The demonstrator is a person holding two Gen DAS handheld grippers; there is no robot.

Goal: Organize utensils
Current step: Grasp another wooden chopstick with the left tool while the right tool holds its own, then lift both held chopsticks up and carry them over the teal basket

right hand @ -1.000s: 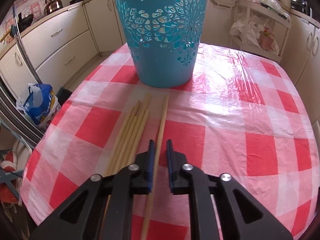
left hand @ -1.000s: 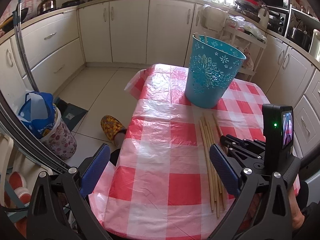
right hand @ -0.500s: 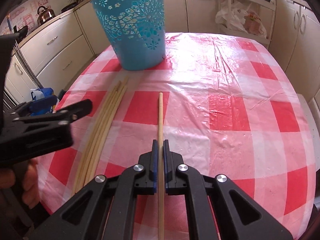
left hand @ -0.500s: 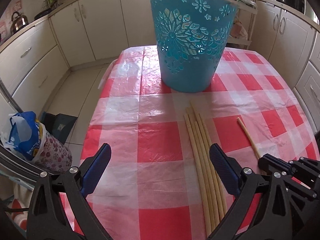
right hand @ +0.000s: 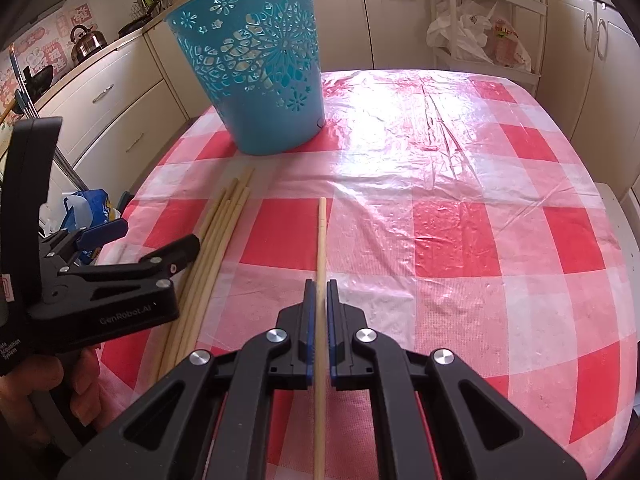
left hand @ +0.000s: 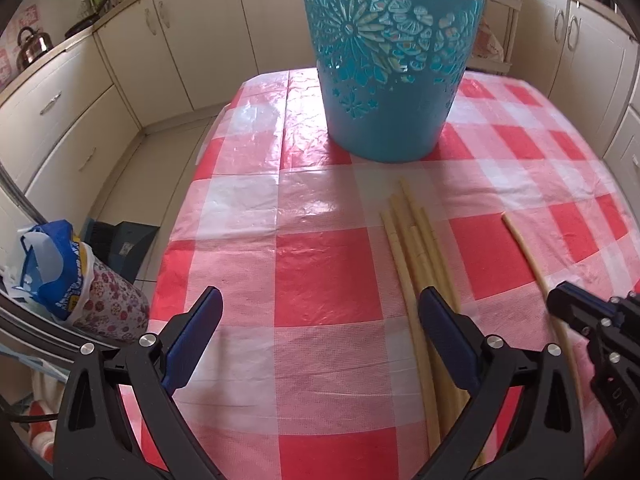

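A turquoise cut-out basket [left hand: 394, 60] [right hand: 256, 80] stands upright on the red-checked tablecloth [left hand: 320, 280]. Several long wooden chopsticks [left hand: 416, 248] [right hand: 216, 240] lie bunched in front of it. My right gripper [right hand: 319, 292] is shut on a single chopstick [right hand: 321, 240], held apart from the bunch and pointing forward; it also shows in the left wrist view [left hand: 528, 252]. My left gripper [left hand: 320, 312] is open and empty just above the cloth, its right finger [left hand: 444, 328] over the bunch. It shows at the left of the right wrist view [right hand: 132, 256].
Cream kitchen cabinets [left hand: 60, 120] run around the room. A blue and floral bag [left hand: 72, 288] stands on the floor left of the table. A rack with plastic bags [right hand: 480, 32] stands behind the table. A kettle [right hand: 86, 42] sits on the counter.
My left gripper has moved forward toward the basket and the bunch. My right gripper has carried the single chopstick away from the bunch to the right.
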